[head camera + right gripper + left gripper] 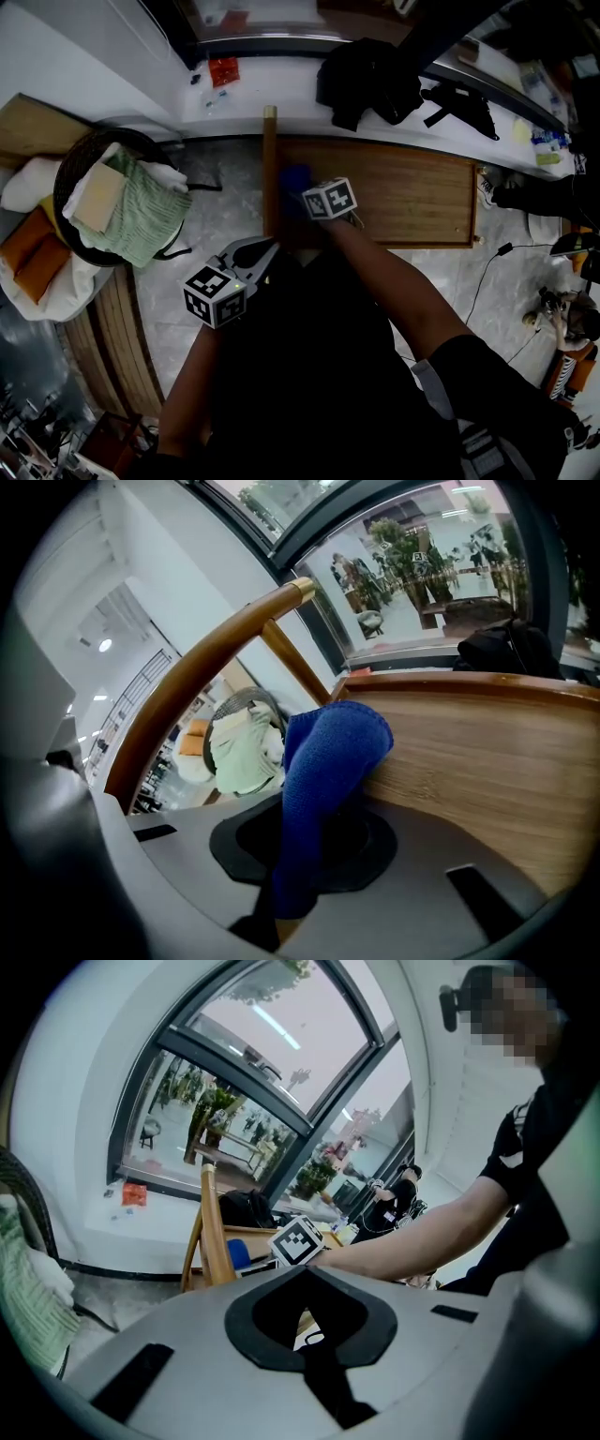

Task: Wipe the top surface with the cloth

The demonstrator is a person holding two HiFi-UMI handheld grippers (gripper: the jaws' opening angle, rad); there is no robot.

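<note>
A wooden table top (403, 197) lies in front of me, with an upright wooden rail (269, 169) along its left edge. My right gripper (314, 192) is shut on a blue cloth (296, 178) at the top's left end, by the rail. In the right gripper view the cloth (328, 761) bulges out of the jaws onto the wood (487, 752). My left gripper (262, 249) hangs below and left of the table over the floor, shut with nothing in it. From the left gripper view the cloth (237, 1254) shows beside the right gripper's marker cube (300, 1239).
A dark wicker basket (64, 178) with green and white cloths stands on the floor at the left, orange cushions (33, 253) beside it. A black bag (367, 80) lies on the white window ledge behind the table. A cable (497, 253) runs on the floor at the right.
</note>
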